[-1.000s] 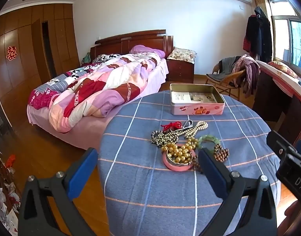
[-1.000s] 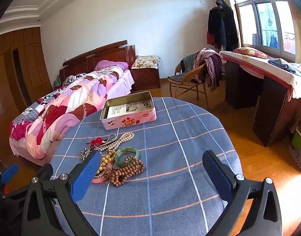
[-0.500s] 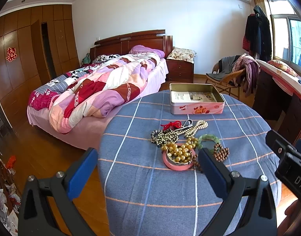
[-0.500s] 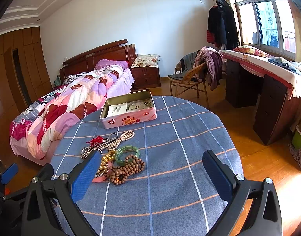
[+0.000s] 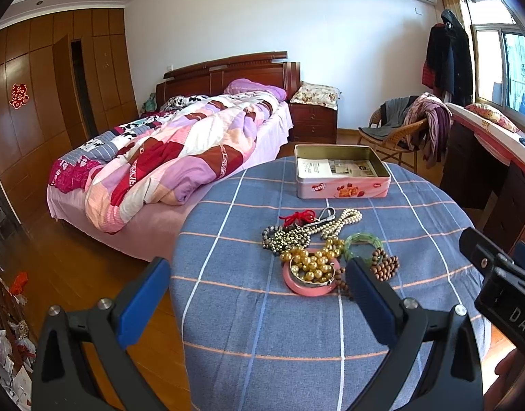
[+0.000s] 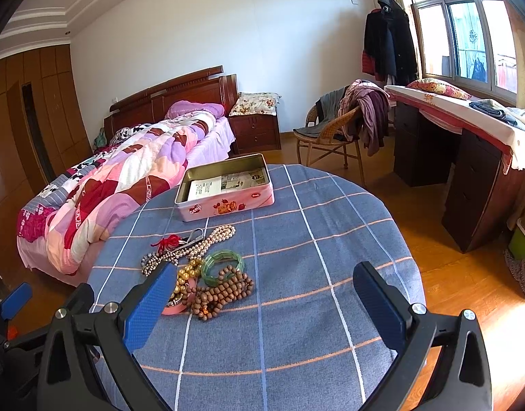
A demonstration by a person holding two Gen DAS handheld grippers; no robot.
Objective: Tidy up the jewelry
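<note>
A pile of jewelry lies on the round table with a blue checked cloth (image 5: 296, 335): gold beads in a pink bangle (image 5: 310, 272), a green bangle (image 5: 362, 241), brown wooden beads (image 6: 224, 291), a pearl strand (image 5: 344, 219), dark metallic beads (image 5: 283, 236) and a red cord with a clasp (image 5: 298, 216). An open pink tin (image 5: 341, 174) with papers inside stands behind the pile. My left gripper (image 5: 259, 294) is open and empty, just in front of the pile. My right gripper (image 6: 262, 298) is open and empty, to the right of the pile (image 6: 197, 263).
A bed with a patchwork quilt (image 5: 180, 157) stands left of the table. A wicker chair with clothes (image 6: 338, 126) and a dark desk (image 6: 468, 157) stand to the right. The right gripper's body (image 5: 502, 287) shows at the left wrist view's right edge.
Both grippers have crept slightly forward toward the jewelry. Nothing was grasped or moved.
</note>
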